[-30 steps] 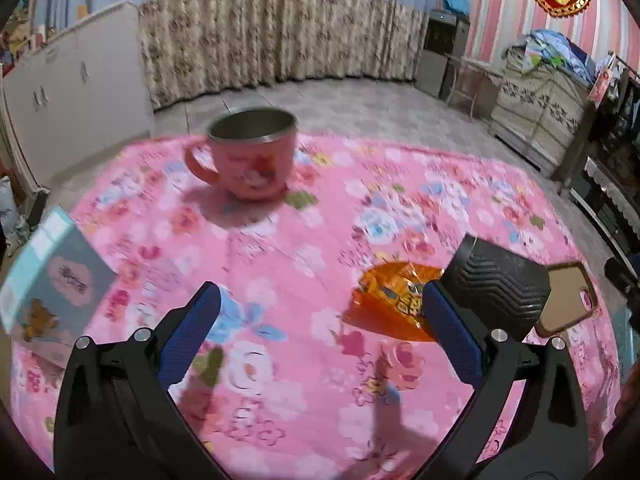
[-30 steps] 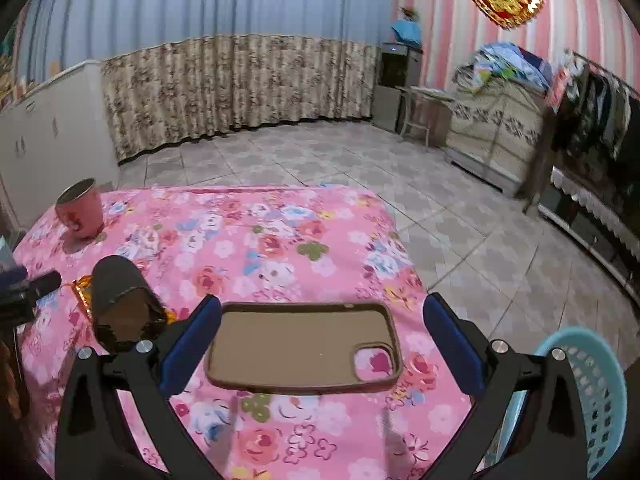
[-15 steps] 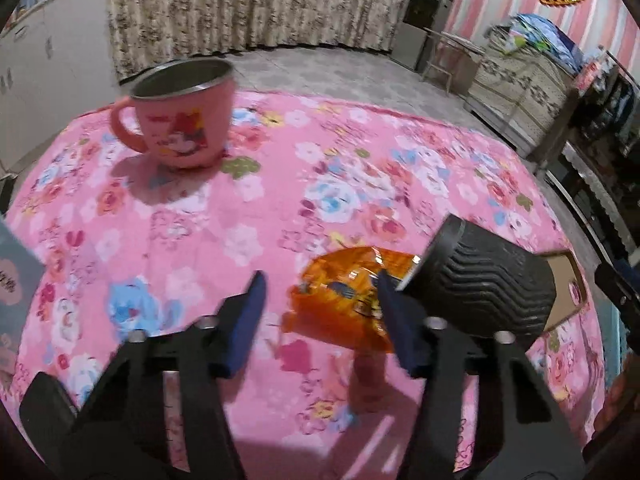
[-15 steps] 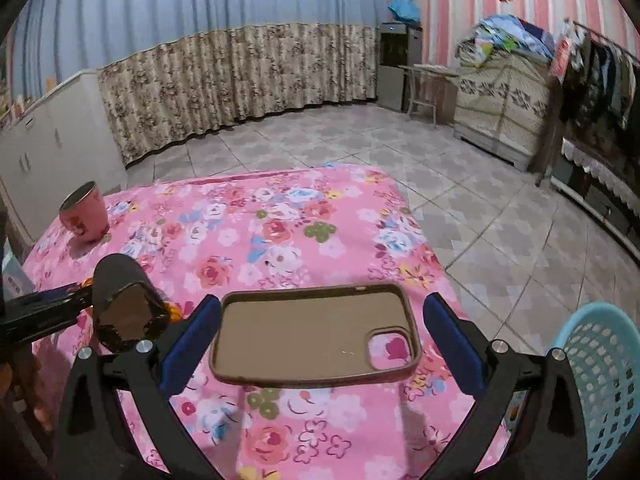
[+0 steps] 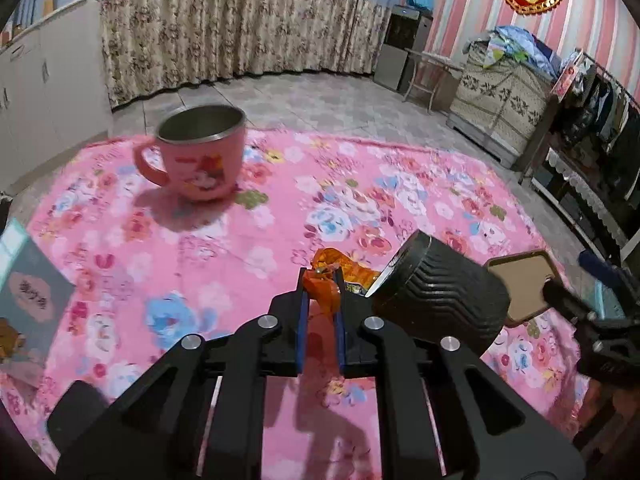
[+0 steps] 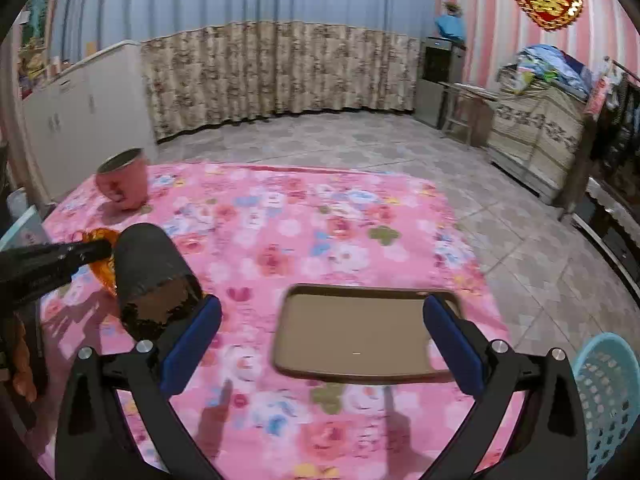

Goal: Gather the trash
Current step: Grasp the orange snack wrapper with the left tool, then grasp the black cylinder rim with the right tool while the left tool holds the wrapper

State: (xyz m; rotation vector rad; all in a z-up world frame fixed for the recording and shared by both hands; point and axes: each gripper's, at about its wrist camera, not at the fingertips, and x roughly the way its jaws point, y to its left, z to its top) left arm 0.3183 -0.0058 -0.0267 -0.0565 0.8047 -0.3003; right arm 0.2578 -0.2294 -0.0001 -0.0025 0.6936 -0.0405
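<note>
An orange snack wrapper (image 5: 326, 286) lies on the pink floral tablecloth (image 5: 280, 216). My left gripper (image 5: 320, 280) is shut on the wrapper's near edge, just left of a black ribbed cylinder (image 5: 440, 300) lying on its side. In the right wrist view the wrapper (image 6: 98, 264) shows behind the cylinder (image 6: 148, 264) with the left gripper's tip on it. My right gripper (image 6: 320, 332) is open and empty, hovering over a brown phone case (image 6: 360, 336). A light blue basket (image 6: 608, 392) stands on the floor at the lower right.
A pink steel-lined mug (image 5: 198, 156) stands at the far left of the table. A blue-and-white carton (image 5: 28, 288) lies at the left edge. The phone case (image 5: 524, 284) lies right of the cylinder. Tiled floor, curtains and cabinets surround the table.
My left gripper moved forward to the orange wrapper and closed on it. My right gripper stayed open and shifted slightly above the phone case.
</note>
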